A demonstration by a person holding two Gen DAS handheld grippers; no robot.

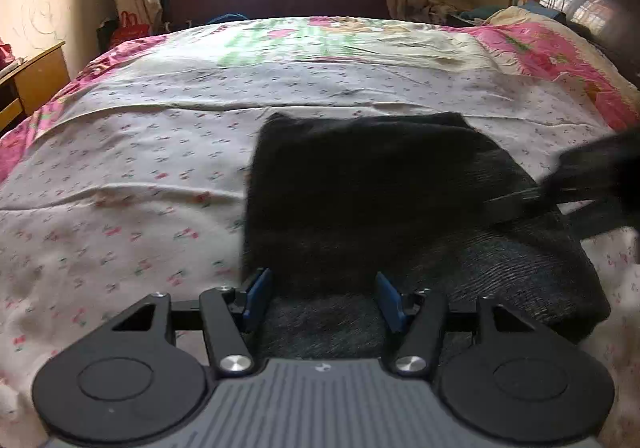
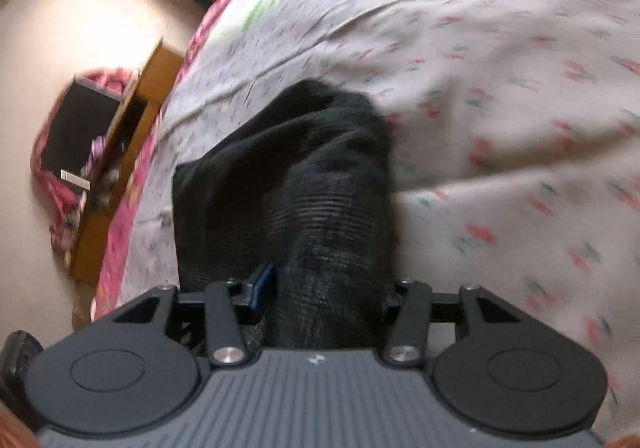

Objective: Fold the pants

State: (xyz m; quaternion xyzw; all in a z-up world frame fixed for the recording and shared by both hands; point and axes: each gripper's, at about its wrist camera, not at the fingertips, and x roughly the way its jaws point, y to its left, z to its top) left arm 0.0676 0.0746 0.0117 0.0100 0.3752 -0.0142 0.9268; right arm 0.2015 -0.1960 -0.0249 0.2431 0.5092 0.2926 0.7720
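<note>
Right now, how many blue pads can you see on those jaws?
3: two on the left gripper, one on the right gripper; its other pad may be hidden by the black pants.

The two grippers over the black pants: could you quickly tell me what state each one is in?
Left gripper: open, jaws apart over the black pants, nothing pinched.
Right gripper: a bunch of pants cloth between its jaws; whether it is clamped cannot be told.

Left tongs (image 1: 322, 298) gape apart — right tongs (image 2: 320, 290) pinch dark cloth.
</note>
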